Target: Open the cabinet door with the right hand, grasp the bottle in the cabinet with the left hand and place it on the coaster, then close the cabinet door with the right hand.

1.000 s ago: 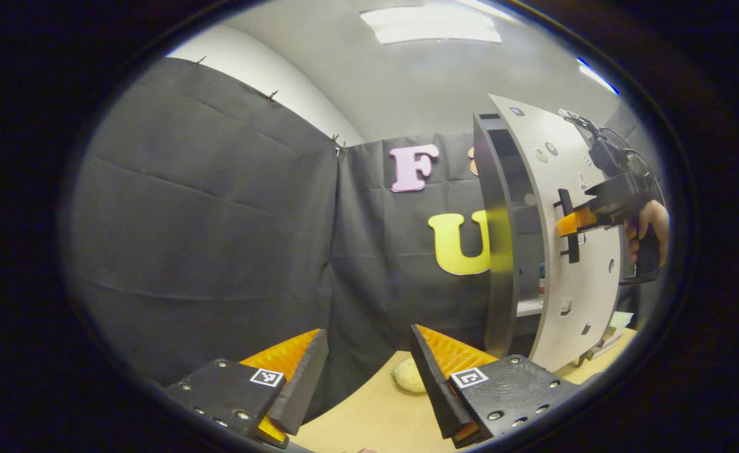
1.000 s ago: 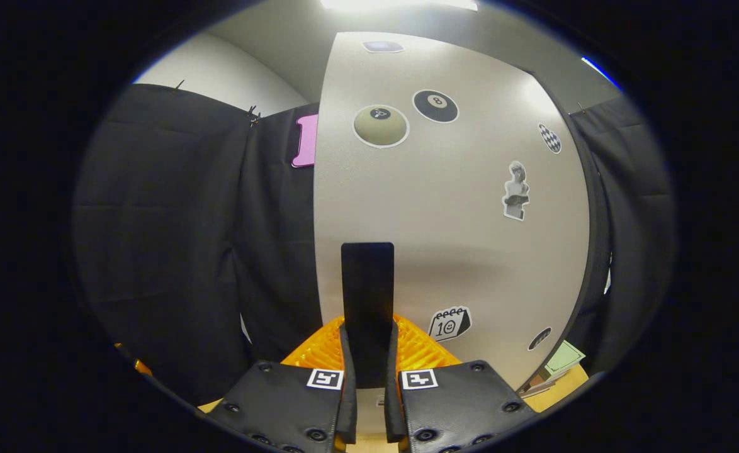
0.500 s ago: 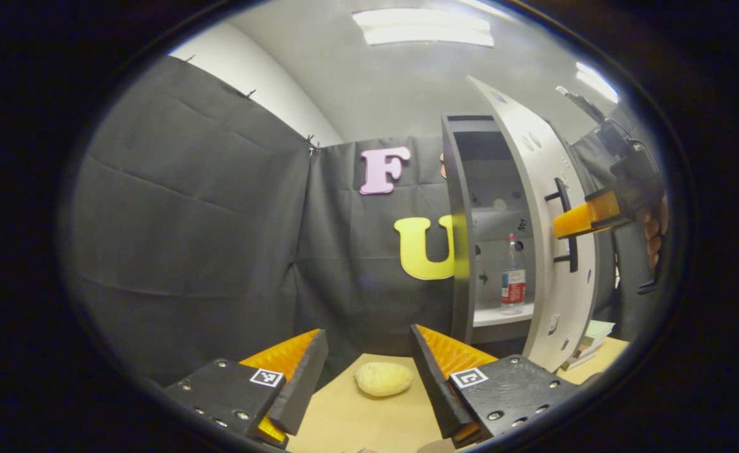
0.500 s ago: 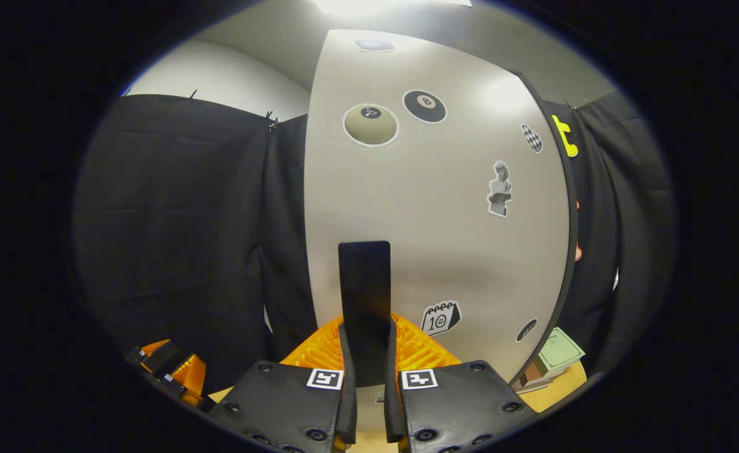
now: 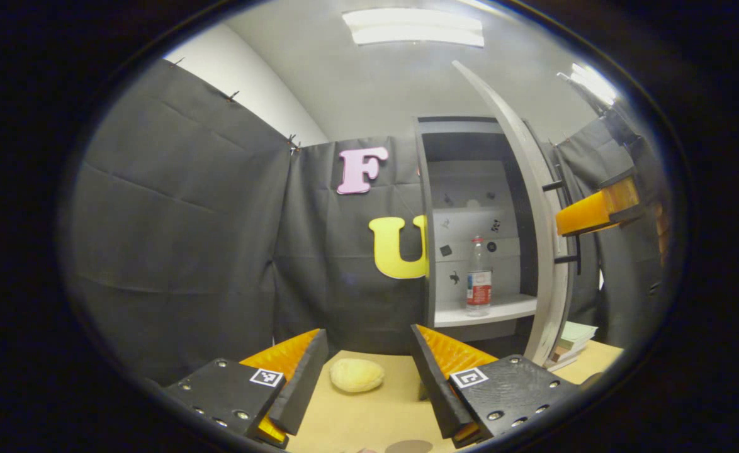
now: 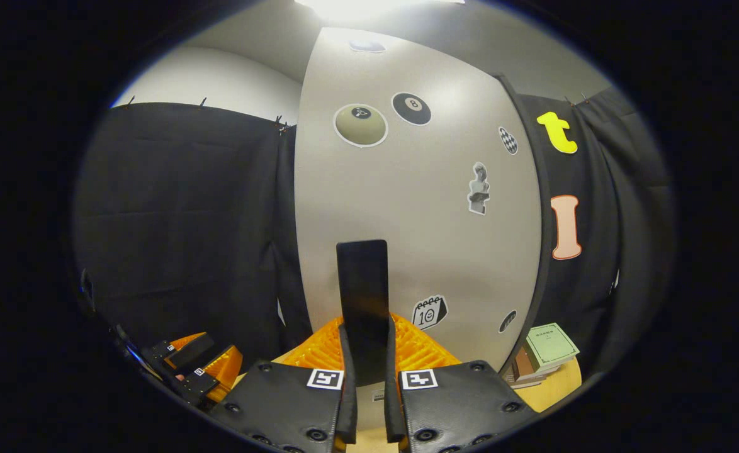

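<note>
Cloth-walled (image 5: 174,207) test booth, office ceiling light (image 5: 413,27)

Black cloth walls (image 5: 174,214) enclose a wooden table (image 5: 369,412) under a ceiling light (image 5: 413,28).

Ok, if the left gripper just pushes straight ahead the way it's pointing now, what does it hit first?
Probably the yellowish lump on the table, low between the open fingers of the left gripper. Depth is unclear. The bottle stands off to the right.

An "8" is read on the black billiard-ball sticker (image 6: 411,108) high on the cabinet door (image 6: 407,207). A "10" is seen on the calendar sticker (image 6: 429,312) lower down. The bottle (image 5: 478,277) label is too small to be made out.
</note>
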A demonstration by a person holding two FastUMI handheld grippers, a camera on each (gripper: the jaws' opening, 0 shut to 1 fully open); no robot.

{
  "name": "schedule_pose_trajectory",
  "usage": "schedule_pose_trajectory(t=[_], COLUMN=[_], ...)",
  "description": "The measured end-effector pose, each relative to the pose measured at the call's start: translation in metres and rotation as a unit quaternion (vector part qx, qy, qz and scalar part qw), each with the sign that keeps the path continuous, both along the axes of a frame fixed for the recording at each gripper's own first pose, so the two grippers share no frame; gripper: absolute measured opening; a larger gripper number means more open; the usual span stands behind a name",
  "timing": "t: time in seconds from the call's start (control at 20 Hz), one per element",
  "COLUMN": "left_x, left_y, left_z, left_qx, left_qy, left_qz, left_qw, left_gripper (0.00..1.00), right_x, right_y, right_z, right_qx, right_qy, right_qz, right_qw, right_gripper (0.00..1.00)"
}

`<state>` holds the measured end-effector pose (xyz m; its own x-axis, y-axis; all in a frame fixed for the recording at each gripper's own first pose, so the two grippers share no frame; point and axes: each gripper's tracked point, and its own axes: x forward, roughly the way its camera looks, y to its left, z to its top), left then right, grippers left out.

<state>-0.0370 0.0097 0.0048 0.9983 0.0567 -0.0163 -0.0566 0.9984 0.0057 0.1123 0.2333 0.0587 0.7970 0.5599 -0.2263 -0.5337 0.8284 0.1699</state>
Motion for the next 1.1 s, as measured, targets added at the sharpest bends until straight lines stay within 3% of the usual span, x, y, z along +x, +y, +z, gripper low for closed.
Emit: schedule_pose_trajectory(t=[0.55,1.1], left_x=[-0.009,-0.03], left_y=[-0.098,-0.16], left_z=[0.012,0.023], left_qx=[0.0,-0.014], left_qy=[-0.006,-0.012], left_qz=[-0.072,-0.1], left_qw=[0.997,0.995], left_gripper=[0.78,0.78], right_x=[-0.019,-0.021], right_y=[-0.038,-0.083], right_z=[0.004,0.006], right_qx=[-0.01,-0.032], right_qy=[0.001,-0.005], right_qz=[-0.006,-0.055], right_qw=[1.0,0.998], right_gripper=[0.19,0.18])
